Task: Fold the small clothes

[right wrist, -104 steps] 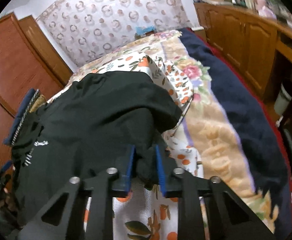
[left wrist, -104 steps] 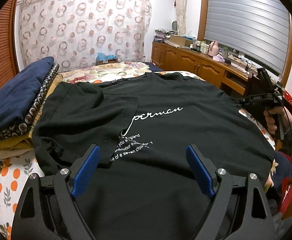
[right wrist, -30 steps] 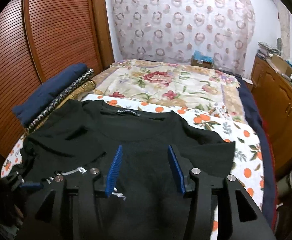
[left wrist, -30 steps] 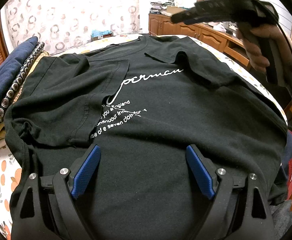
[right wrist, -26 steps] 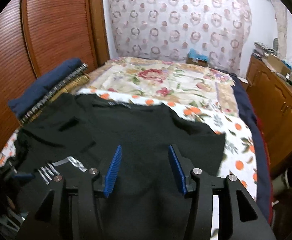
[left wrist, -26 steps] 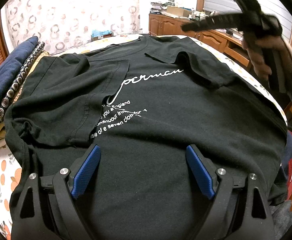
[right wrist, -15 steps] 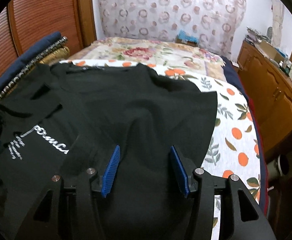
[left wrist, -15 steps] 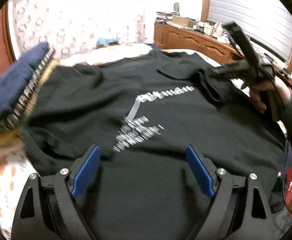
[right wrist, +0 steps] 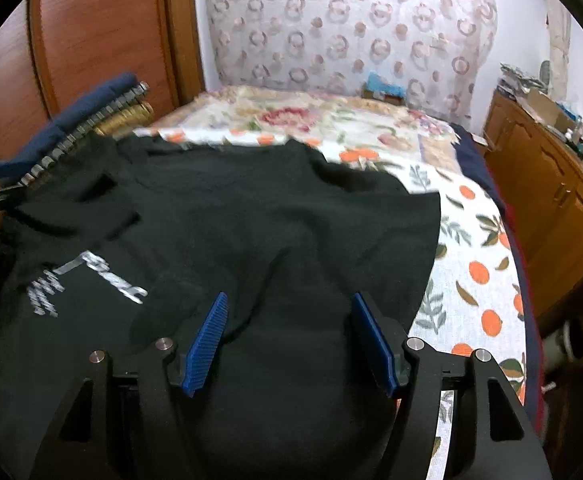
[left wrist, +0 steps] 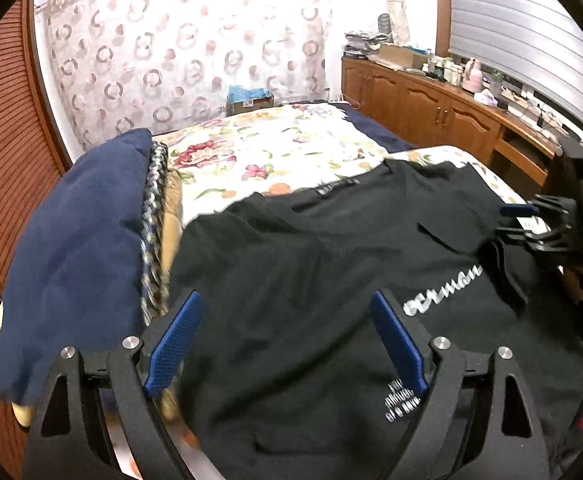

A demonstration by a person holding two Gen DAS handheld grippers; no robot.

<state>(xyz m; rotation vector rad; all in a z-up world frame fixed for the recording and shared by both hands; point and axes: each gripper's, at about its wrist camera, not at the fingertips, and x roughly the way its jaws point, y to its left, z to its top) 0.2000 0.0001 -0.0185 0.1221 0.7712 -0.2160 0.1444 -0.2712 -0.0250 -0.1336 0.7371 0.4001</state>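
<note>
across the bed with its orange-print sheet (right wrist: 479,248) we have the black t-shirt (left wrist: 299,288) spread flat, white lettering up, collar toward the far flowered quilt (left wrist: 267,148). our left gripper (left wrist: 287,340) hangs over the shirt's left side with its blue pads wide apart and nothing between them. our right gripper (right wrist: 289,338) sits low over the right part of the shirt, pads also parted, dark cloth showing between them but not pinched. from the left wrist view that right gripper appears at the shirt's right sleeve edge. a folded stack topped by navy cloth (left wrist: 75,240) lies just beside the shirt's left edge.
</note>
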